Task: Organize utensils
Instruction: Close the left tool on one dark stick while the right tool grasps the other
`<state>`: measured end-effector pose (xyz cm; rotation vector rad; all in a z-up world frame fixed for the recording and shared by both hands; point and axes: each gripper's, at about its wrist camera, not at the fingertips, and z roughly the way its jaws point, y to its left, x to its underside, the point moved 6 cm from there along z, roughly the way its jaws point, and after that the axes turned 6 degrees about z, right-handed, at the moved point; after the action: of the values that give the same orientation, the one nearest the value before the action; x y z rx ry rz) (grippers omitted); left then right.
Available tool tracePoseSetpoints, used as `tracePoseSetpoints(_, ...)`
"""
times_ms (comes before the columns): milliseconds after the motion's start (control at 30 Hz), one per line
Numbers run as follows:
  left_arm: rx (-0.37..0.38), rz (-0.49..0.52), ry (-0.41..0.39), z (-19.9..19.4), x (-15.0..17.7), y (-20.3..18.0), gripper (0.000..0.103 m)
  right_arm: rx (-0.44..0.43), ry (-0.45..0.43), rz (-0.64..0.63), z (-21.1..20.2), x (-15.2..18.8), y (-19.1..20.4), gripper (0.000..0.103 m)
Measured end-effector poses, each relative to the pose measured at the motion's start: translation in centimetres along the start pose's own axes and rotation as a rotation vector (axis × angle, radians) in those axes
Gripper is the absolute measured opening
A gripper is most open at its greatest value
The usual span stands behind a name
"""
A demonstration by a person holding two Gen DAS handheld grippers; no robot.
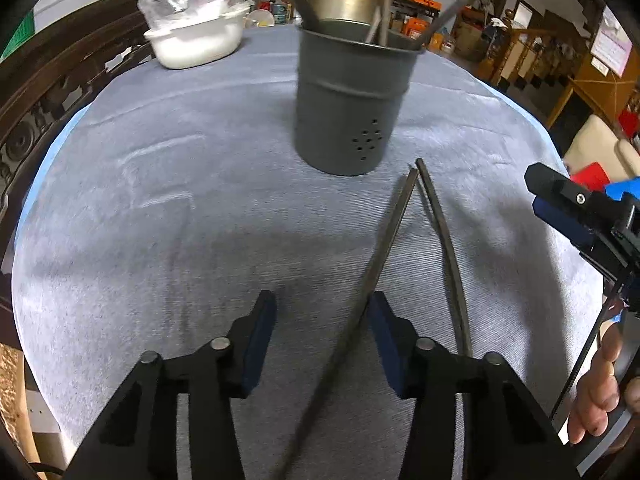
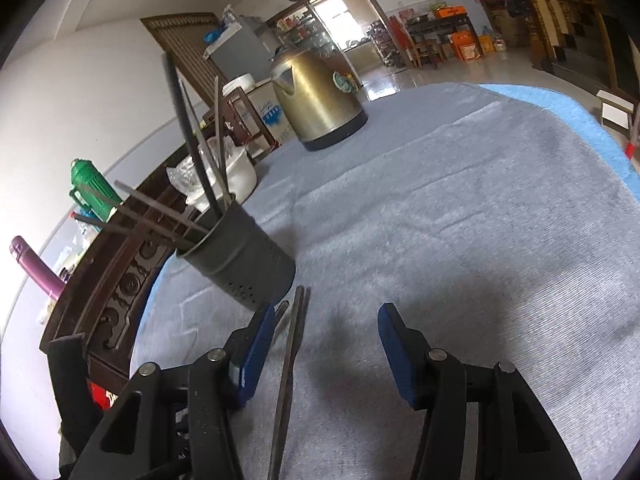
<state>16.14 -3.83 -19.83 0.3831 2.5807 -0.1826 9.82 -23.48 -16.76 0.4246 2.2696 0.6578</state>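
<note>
A grey metal utensil holder (image 1: pixel 348 108) stands on the blue-grey tablecloth with several dark chopsticks leaning out of it; it also shows in the right wrist view (image 2: pixel 244 260). Two dark chopsticks lie on the cloth in front of it: one (image 1: pixel 388 240) runs between my left gripper's fingers close to the right pad, the other (image 1: pixel 444 240) lies just outside. My left gripper (image 1: pixel 322 340) is open. My right gripper (image 2: pixel 326 344) is open, low over the cloth, with a chopstick (image 2: pixel 290 360) lying between its fingers near the left pad. The right gripper shows at the left view's right edge (image 1: pixel 580 216).
A gold kettle (image 2: pixel 316 100) stands at the back of the table behind the holder. A white bowl with a plastic cover (image 1: pixel 196 28) sits at the back left. A dark carved wooden rail (image 2: pixel 120 280) runs along the table's left side.
</note>
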Motion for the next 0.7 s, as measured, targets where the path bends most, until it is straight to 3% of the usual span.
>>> tracePoseSetpoints(200, 0.024, -0.075, 0.007, -0.8, 0.9, 1.8, 0.02, 0.011, 0.043, -0.039, 0.9, 0.8, 1.4, 0.055)
tracePoseSetpoints(300, 0.05, -0.133, 0.012, -1.0, 1.3, 3.0, 0.016, 0.035, 0.098, -0.06, 1.9, 1.4, 1.9, 0.04)
tracePoseSetpoints(700, 0.107, -0.254, 0.033, -2.2, 3.0, 5.6, 0.014, 0.08, 0.216, -0.136, 4.1, 4.0, 4.3, 0.04)
